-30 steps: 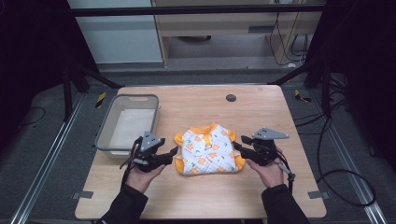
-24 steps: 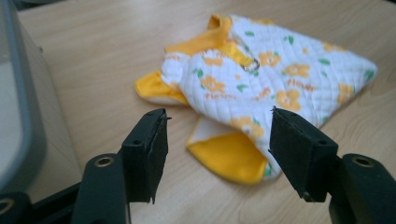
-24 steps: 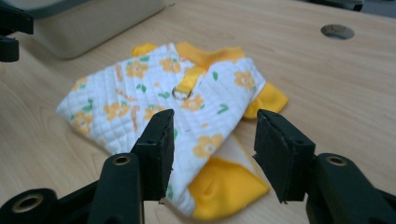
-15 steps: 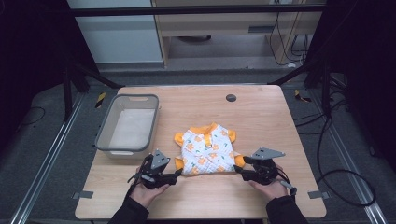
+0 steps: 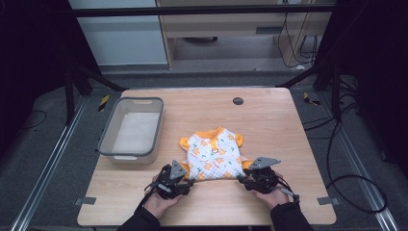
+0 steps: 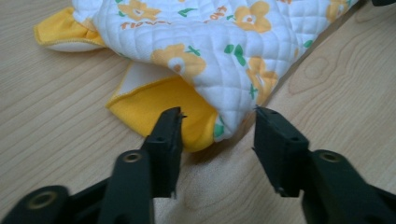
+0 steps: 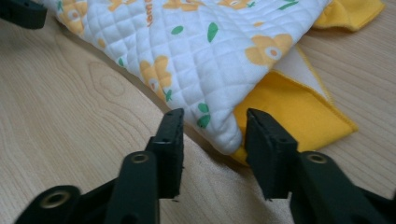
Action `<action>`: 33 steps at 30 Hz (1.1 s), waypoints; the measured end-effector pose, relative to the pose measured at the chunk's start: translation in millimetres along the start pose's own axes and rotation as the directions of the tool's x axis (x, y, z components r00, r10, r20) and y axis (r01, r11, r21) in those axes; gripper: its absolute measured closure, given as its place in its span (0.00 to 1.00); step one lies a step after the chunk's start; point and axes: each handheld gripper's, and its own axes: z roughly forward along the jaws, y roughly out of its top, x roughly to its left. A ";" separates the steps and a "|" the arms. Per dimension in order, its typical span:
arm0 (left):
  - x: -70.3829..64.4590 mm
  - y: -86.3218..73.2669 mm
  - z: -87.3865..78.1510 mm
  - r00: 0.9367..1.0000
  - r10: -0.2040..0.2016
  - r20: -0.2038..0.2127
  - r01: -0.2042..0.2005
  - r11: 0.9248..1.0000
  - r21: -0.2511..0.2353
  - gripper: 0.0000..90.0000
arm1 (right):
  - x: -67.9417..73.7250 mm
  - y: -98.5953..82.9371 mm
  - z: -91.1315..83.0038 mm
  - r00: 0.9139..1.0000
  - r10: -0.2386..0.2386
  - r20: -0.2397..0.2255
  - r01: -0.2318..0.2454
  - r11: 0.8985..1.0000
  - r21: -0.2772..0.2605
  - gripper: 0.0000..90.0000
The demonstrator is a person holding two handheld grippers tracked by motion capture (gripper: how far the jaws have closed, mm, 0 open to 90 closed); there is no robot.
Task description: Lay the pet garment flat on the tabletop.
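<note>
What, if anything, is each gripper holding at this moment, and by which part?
Nothing is held yet. The left gripper and right gripper are both open, each with its jaws either side of a bottom corner of the quilted shirt on the table, not closed on it.

Table (image 5: 288, 120) (shirt (image 5: 214, 154), bin (image 5: 132, 132))

Wood table (image 5: 269, 120) on dark grey floor (image 5: 43, 159); beige cabinet (image 5: 231, 24) behind, cables (image 5: 356, 159) at rt.
</note>
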 end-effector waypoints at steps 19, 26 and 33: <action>6.9 16.5 -66.1 0.993 -0.058 0.106 0.072 0.989 -0.129 0.92 | 11.4 16.6 -45.0 0.985 0.055 -0.164 -0.069 0.994 -0.084 0.90; 35.7 38.4 -50.8 0.985 -0.153 0.073 0.160 0.982 -0.101 0.91 | -8.0 47.5 -35.4 0.973 0.178 -0.146 -0.192 0.977 -0.091 0.88; 61.1 40.7 -2.6 0.974 -0.226 0.012 0.226 0.967 -0.114 0.86 | -32.6 53.1 23.5 0.973 0.224 0.053 -0.215 0.968 -0.129 0.83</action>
